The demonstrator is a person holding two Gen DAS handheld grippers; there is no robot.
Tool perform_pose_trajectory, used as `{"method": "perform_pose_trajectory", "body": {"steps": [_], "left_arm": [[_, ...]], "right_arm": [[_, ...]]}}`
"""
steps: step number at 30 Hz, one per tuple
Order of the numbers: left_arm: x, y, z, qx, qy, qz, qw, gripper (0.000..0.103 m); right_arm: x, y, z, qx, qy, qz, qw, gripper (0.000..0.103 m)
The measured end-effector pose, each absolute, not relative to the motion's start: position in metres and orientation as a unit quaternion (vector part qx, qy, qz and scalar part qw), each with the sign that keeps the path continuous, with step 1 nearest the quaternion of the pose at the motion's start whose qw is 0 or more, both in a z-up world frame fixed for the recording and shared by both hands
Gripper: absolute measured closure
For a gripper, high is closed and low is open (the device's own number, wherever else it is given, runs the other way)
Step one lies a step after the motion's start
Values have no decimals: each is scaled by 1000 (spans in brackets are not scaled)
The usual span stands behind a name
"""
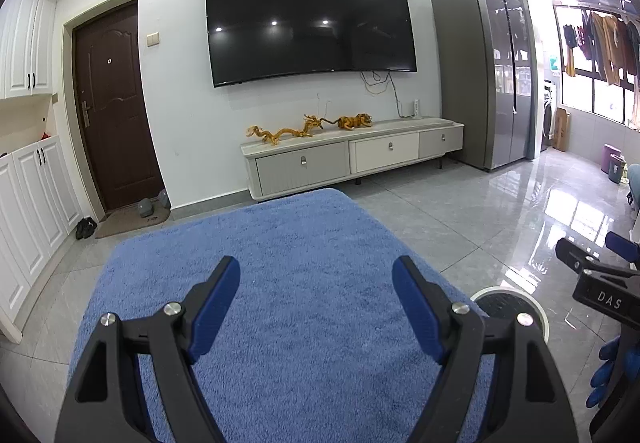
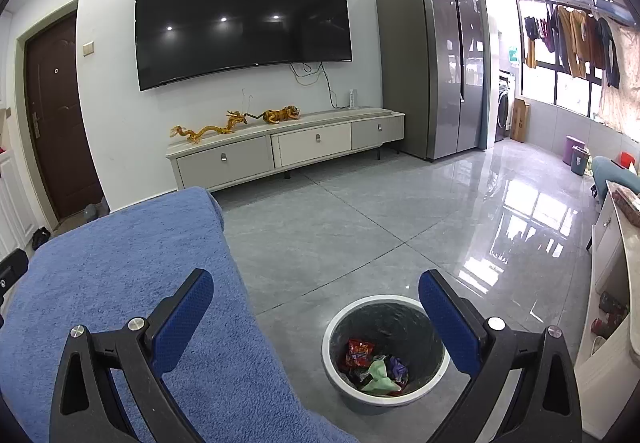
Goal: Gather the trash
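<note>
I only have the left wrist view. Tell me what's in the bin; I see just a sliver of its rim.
Observer: The bin holds a red wrapper, a green scrap and some darker bits.
Operator: Report the right tongs.
Observer: The right tongs are open and empty, hanging above the bin's near side.
Operator: Check the floor right of the bin.
Observer: Bare tile there, then a white cabinet along the right wall, which your view cuts off.
</note>
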State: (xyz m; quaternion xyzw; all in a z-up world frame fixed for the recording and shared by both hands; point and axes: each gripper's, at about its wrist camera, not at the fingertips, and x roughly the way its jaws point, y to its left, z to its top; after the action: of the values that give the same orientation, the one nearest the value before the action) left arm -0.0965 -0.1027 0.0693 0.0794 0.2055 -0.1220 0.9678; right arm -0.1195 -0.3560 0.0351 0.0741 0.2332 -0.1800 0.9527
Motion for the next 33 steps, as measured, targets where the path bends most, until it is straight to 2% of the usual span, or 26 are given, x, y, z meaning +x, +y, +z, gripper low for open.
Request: {"method": "perform_pose_trajectory", "body": {"steps": [33], "left_arm": [[-76,-109,65,69,227,-131,963,25]], "right_arm": [[-119,-371,36,77,233,-189,951,0]]}}
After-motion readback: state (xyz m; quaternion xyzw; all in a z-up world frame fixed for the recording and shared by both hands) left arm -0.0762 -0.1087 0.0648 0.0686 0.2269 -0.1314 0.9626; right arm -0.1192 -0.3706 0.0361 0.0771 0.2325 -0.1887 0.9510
